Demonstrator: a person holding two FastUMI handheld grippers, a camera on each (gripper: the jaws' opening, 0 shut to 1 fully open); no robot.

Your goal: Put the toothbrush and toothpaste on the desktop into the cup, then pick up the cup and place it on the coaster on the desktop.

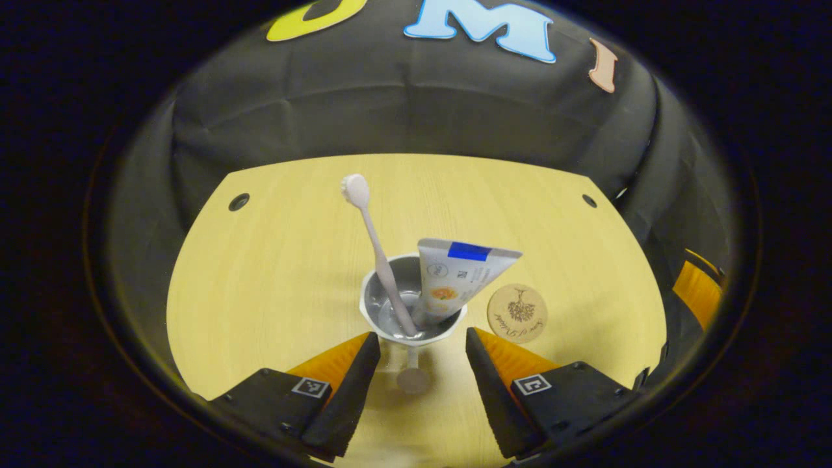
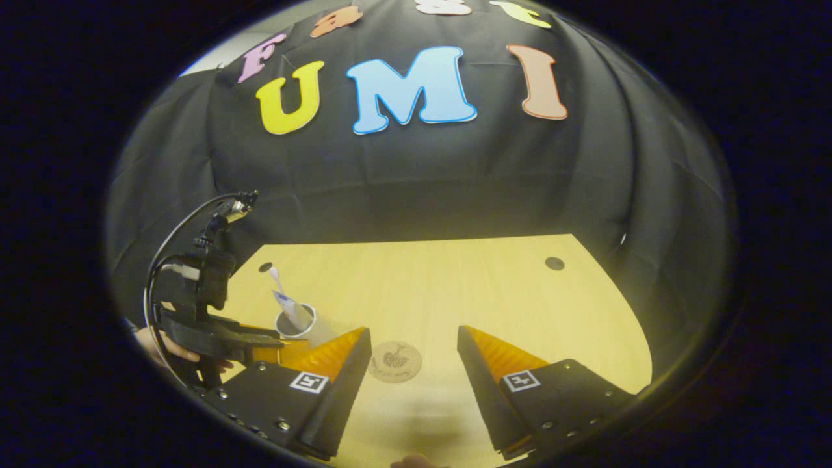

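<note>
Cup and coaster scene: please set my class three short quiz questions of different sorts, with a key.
1. True or false: the toothbrush and toothpaste stand in the cup.
2. The coaster is: A under the cup; B bare, beside the cup; C stacked on the toothpaste.
3. Fill in: the left tool is ____, its fingers either side of the cup.

Key: 1 true; 2 B; 3 open.
</note>
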